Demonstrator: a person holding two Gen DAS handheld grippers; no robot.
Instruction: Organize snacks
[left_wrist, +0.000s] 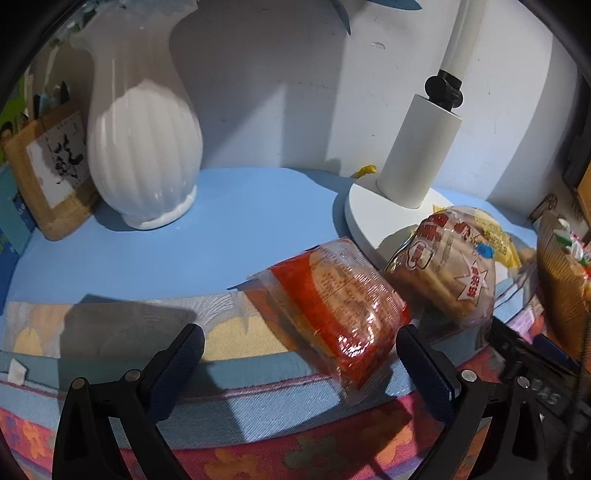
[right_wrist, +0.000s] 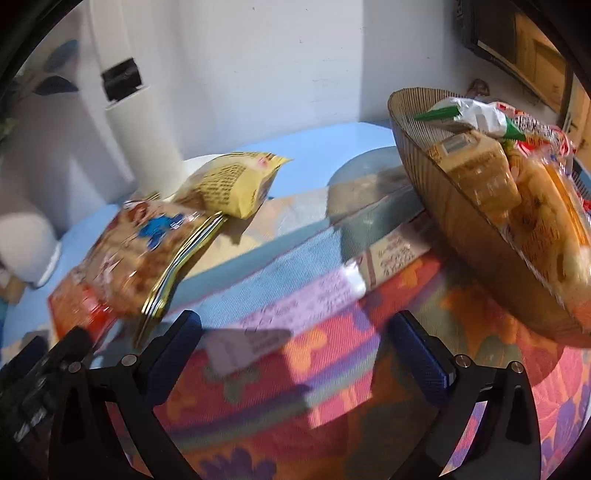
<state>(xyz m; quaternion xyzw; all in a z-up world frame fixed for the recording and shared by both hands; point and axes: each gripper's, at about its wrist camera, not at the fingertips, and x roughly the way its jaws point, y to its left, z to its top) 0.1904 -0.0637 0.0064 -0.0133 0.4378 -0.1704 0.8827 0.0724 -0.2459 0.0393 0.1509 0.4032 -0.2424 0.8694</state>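
Observation:
A red-and-clear snack pack (left_wrist: 332, 310) lies on the table between and just beyond my left gripper's (left_wrist: 299, 354) open fingers, nearer the right finger. Behind it lies a brown biscuit pack (left_wrist: 447, 262), with a yellow pack (left_wrist: 498, 236) behind that. In the right wrist view the brown pack (right_wrist: 147, 243), the yellow pack (right_wrist: 232, 184) and the red pack's corner (right_wrist: 77, 306) lie at left. A brown ribbed bowl (right_wrist: 472, 236) at right holds several snack packs. My right gripper (right_wrist: 295, 350) is open and empty above the patterned cloth (right_wrist: 295, 369).
A white ribbed vase (left_wrist: 144, 147) stands at back left beside a framed picture (left_wrist: 51, 170). A white lamp base (left_wrist: 376, 210) with a cylinder stem stands behind the snacks. The bowl's edge (left_wrist: 561, 277) shows at far right. The white wall is close behind.

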